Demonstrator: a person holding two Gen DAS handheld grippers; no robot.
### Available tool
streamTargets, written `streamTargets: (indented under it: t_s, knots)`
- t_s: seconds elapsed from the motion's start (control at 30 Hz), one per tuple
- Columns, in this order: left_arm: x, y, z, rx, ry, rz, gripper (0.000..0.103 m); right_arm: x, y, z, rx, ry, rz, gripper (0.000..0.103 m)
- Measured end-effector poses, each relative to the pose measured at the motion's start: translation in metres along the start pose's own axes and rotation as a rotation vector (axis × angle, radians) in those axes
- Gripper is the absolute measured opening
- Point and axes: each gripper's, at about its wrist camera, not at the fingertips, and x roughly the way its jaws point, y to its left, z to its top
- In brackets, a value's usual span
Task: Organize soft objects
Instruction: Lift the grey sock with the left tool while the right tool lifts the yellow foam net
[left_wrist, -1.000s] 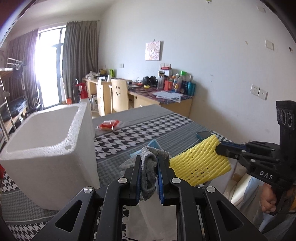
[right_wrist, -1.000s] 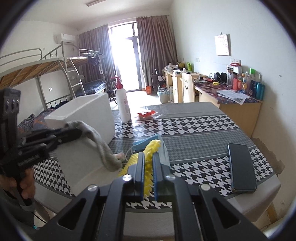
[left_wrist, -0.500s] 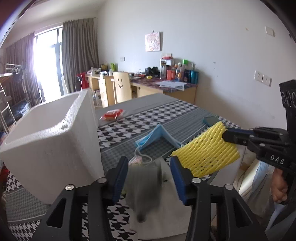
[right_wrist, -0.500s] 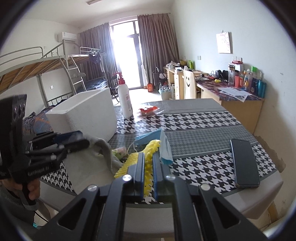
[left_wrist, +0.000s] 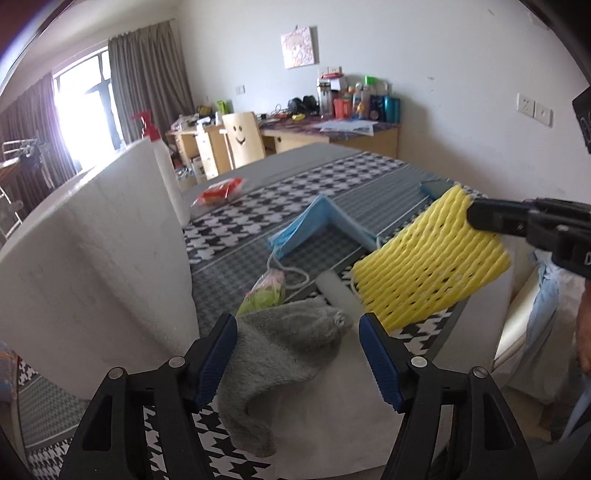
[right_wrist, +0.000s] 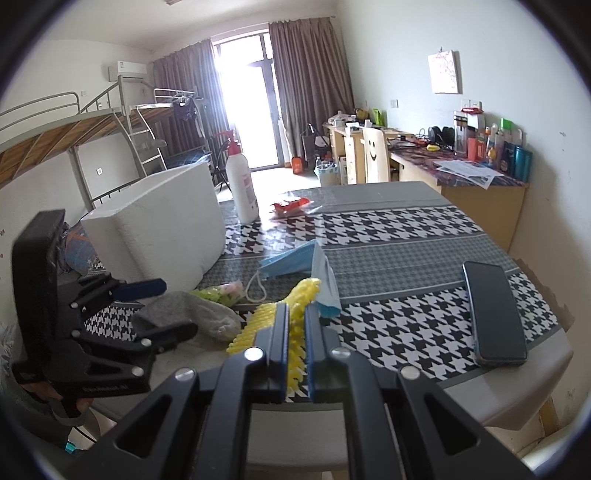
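Houndstooth table (right_wrist: 406, 229) | foam box (left_wrist: 92, 258) beside grey sock (left_wrist: 280, 354) | left tongs (left_wrist: 297, 354) wide | right tongs (right_wrist: 295, 332) apparently gripping yellow foam net (left_wrist: 428, 266)

The white foam box (left_wrist: 92, 266) walls off the left of the left wrist frame, close beside the left gripper (left_wrist: 297, 354). At center, the grey sock (left_wrist: 280, 354), green packet (left_wrist: 264, 295) and blue mask (left_wrist: 317, 229) crowd the tabletop. Bare houndstooth cloth (right_wrist: 399, 229) lies open at right center of the right wrist frame, short of the phone (right_wrist: 493, 314).
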Motion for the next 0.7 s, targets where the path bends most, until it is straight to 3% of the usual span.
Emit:
streamTargets:
  t_s: [0.1,0.2,0.33,0.47,0.7]
  knots:
    - [0.006,0.0,-0.005,-0.003,0.026,0.013,0.07,0.002,-0.002,-0.001,0.006,0.006,-0.001,0.01]
    - [0.012,0.0,-0.011,0.006,0.045,0.038,0.06,0.004,-0.004,-0.002,0.011,0.011,0.001,0.01]
    - [0.019,0.004,-0.018,-0.004,0.084,0.047,0.03,0.004,-0.003,-0.003,0.01,0.013,0.008,0.01]
    - [0.018,0.005,-0.023,0.007,0.09,0.062,0.011,0.003,-0.002,-0.003,0.009,0.011,0.011,0.01]
    - [-0.003,0.008,-0.015,0.004,0.026,0.039,0.007,0.0,-0.002,-0.003,0.01,0.002,0.008,0.01]
